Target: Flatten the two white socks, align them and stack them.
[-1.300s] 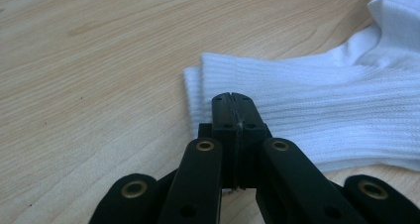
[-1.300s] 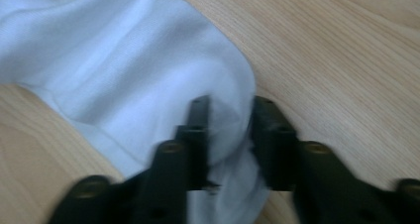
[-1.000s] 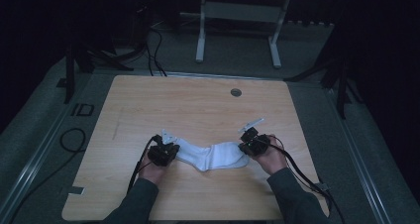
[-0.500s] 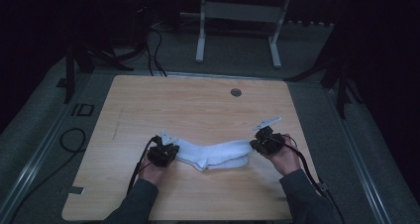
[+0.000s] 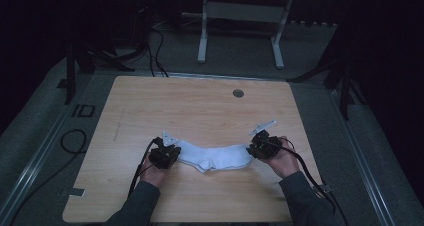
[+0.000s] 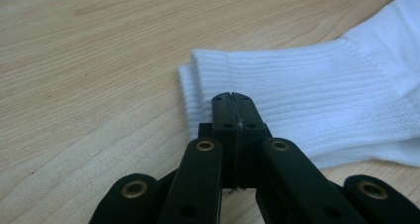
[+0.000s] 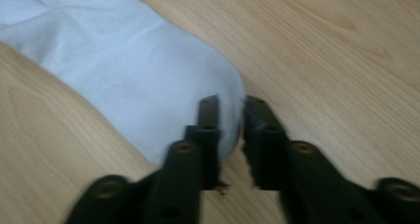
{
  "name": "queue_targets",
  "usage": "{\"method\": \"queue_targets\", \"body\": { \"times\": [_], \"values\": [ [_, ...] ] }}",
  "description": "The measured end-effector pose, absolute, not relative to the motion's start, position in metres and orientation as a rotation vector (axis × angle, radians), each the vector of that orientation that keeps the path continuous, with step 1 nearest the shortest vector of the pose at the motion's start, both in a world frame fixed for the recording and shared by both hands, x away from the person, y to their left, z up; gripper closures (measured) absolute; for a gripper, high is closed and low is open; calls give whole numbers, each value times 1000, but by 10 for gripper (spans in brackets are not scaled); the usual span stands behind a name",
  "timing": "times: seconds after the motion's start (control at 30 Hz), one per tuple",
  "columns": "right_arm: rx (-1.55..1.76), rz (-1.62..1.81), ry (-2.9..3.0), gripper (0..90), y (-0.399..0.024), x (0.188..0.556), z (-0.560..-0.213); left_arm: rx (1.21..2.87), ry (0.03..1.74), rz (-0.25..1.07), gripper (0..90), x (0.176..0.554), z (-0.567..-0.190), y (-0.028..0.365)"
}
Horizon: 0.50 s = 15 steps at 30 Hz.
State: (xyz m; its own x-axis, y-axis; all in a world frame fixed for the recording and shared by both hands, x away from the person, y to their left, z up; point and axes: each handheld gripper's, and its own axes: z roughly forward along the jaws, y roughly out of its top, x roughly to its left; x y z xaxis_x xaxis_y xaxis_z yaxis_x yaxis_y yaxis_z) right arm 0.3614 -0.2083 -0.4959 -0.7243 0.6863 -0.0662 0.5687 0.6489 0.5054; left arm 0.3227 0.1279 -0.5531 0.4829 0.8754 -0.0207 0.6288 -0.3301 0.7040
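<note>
The left tool (image 6: 233, 110) is clamped on the plain white sock's (image 5: 215, 157) ribbed cuff (no lettering), the right tool's (image 7: 230, 117) jaws just parting at its toe.

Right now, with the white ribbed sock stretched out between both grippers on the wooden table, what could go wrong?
The right gripper has just been opening, with the white sock's toe between its jaws; the toe may slip free and the stretch relax. The left gripper pinches only the ribbed cuff's edge, so any pull could tug it loose or bunch the white ribbed sock.
</note>
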Motion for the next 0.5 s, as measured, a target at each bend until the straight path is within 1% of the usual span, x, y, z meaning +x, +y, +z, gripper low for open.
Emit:
{"method": "queue_targets", "body": {
  "times": [0.1,0.2,0.3,0.5],
  "values": [
    [1034,703,2583,602,-211,362,-492,2067,1241,483,900,322,-553,128],
    [1054,732,2553,546,-215,362,-487,2060,1243,475,898,323,-553,129],
    [1076,742,2529,516,-220,364,-483,2051,1244,462,888,322,-553,130],
    [1104,749,2517,503,-223,367,-483,2040,1234,460,852,321,-551,131]
  ]
}}
